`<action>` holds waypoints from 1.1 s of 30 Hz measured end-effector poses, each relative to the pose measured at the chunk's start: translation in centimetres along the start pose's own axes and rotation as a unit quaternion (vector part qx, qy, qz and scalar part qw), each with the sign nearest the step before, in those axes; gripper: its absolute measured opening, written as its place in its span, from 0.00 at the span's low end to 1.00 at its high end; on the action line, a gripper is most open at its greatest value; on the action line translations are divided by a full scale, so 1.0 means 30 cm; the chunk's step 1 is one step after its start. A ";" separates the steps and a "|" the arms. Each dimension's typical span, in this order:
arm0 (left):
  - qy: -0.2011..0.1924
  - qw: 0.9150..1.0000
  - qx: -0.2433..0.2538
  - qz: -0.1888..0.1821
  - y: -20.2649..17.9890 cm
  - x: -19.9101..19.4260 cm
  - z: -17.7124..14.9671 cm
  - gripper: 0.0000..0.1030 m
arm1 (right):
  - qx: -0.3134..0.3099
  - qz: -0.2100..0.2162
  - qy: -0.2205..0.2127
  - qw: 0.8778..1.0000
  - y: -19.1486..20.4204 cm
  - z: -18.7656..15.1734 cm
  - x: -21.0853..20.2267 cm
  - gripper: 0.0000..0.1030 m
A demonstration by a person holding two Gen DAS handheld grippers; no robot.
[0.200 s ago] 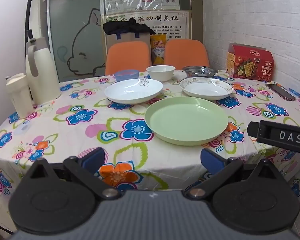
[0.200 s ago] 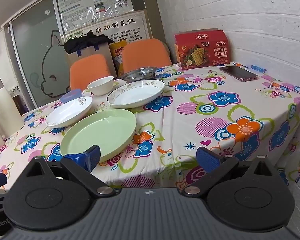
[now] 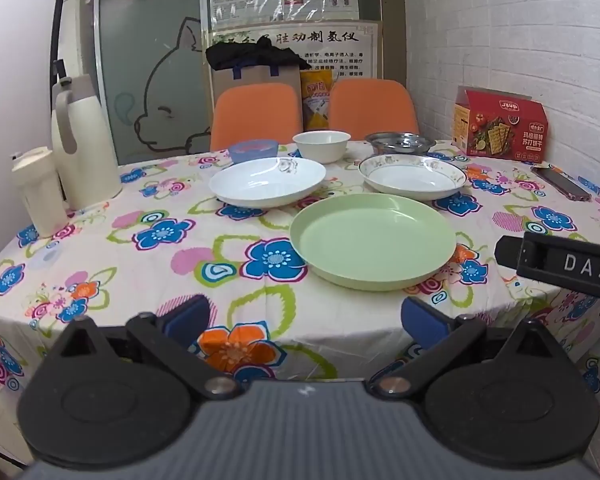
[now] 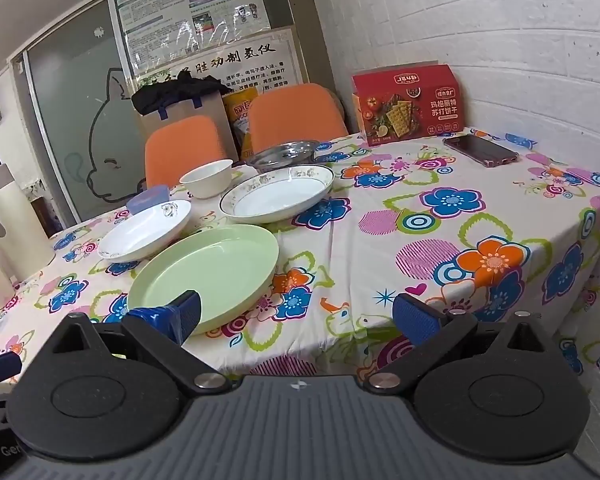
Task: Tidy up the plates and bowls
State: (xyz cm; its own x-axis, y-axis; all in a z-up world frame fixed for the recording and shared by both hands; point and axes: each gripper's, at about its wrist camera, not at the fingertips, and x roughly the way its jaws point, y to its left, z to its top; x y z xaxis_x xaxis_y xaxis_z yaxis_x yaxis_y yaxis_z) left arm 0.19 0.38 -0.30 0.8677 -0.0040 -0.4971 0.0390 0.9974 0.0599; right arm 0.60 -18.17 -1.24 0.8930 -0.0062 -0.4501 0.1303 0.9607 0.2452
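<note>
Both tools, left tool point(image 3: 304, 316) and right tool point(image 4: 296, 312), gape wide, holding nothing. The green plate point(image 3: 374, 240) looks light (probably plastic); pinch its 6 o'clock rim.

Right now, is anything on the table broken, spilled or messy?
Nothing stands out. The green plate, the two white plates and the white bowl all sit flat, empty and apart from each other. No cracks or spills show. A phone lies near the wall, clear of the dishes.
</note>
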 end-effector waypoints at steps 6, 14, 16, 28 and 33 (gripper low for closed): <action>-0.004 1.000 0.002 0.004 0.000 -0.008 -0.001 0.98 | 0.021 0.014 0.004 1.000 -0.014 0.003 0.000 0.88; -0.005 1.000 0.004 0.004 -0.001 -0.012 0.002 0.98 | 0.013 0.012 0.007 1.000 -0.005 -0.001 0.001 0.88; -0.005 1.000 0.004 0.003 -0.001 -0.012 0.002 0.98 | 0.013 0.011 0.008 1.000 -0.003 -0.001 0.003 0.88; -0.006 1.000 0.011 -0.002 -0.012 -0.013 0.001 0.98 | 0.015 0.010 0.013 1.000 -0.006 -0.002 0.012 0.88; -0.005 1.000 0.010 -0.003 -0.011 -0.011 0.002 0.98 | 0.015 0.009 0.013 1.000 -0.009 -0.001 0.011 0.88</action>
State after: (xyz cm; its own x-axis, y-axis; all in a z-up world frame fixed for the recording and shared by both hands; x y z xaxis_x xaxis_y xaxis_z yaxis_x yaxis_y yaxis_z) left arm -0.07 0.04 -0.10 0.8724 -0.0109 -0.4887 0.0544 0.9957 0.0748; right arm 0.85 -18.43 -1.49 0.8838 0.0196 -0.4675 0.1270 0.9515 0.2800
